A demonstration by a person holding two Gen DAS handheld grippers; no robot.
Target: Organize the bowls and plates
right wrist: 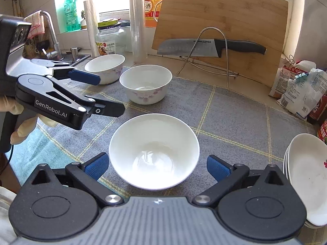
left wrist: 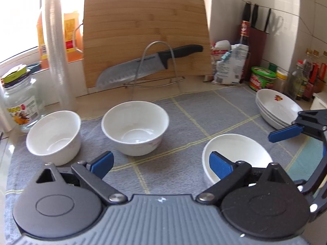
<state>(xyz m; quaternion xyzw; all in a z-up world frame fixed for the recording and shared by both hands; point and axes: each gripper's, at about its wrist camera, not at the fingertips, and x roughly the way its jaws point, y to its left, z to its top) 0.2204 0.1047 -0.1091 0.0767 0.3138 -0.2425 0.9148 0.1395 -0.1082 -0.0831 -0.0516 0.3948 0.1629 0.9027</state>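
Both grippers hang over the grey checked mat point(right wrist: 224, 110) on the worktop. The left gripper point(left wrist: 161, 163) has its fingers spread wide with nothing between them. The right gripper point(right wrist: 157, 167) is likewise spread, its fingers flanking a plain white bowl point(right wrist: 154, 151) without touching it. Two more bowls, a floral bowl point(right wrist: 146, 86) mid-mat and a second floral bowl point(right wrist: 105, 67) at the mat's far left edge, stand apart. A stack of plates point(right wrist: 306, 179) sits at the mat's right side. Behind them a knife point(right wrist: 208, 47) rests on a wire rack against a cutting board point(right wrist: 220, 20).
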